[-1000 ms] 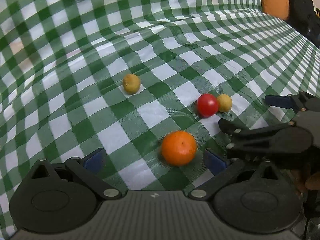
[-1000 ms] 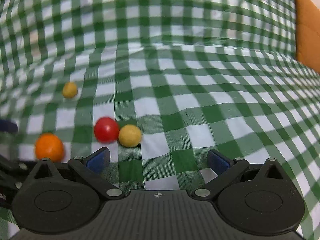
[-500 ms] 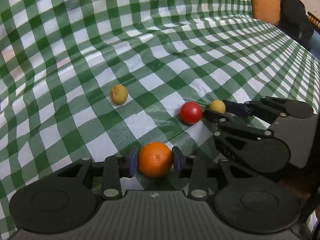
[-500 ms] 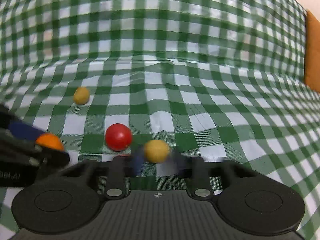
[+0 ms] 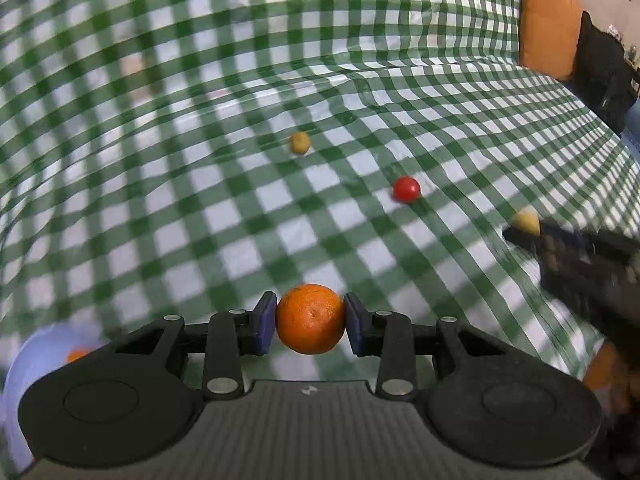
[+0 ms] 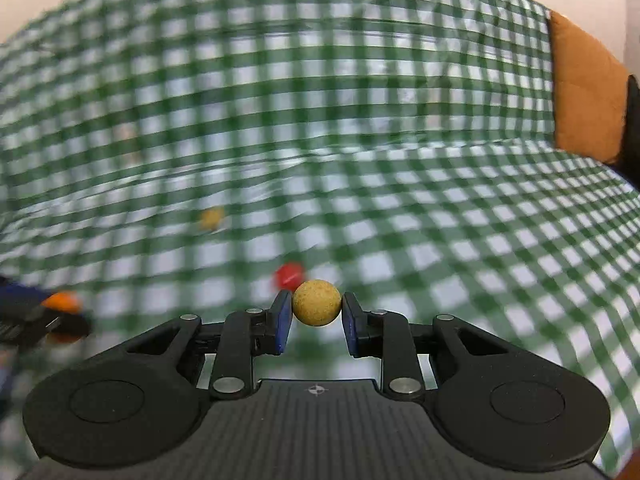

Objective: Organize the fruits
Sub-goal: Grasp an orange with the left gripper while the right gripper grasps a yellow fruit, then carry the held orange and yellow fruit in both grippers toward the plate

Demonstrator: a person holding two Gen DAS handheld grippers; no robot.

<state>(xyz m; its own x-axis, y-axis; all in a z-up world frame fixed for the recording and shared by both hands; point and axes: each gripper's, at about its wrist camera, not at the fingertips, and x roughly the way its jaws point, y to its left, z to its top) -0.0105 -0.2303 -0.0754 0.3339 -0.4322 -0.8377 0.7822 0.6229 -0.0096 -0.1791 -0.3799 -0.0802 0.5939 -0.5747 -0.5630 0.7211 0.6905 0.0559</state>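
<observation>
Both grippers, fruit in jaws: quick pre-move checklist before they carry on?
1. Left gripper grip: jaws closed on the orange, pads on both sides, fruit centred. Ok.
2. Right gripper grip: jaws closed on the yellow fruit, held near the pad tips. Ok, but shallow.
3. Held fruit lifted off the checked cloth: looks so. Ok.
4. Fruit remaining: red fruit and small yellow-brown fruit lie apart on the cloth. Ok.
5. Drop-off: pale bowl at lower left, blurred, something orange inside. Free room: cannot tell.
</observation>
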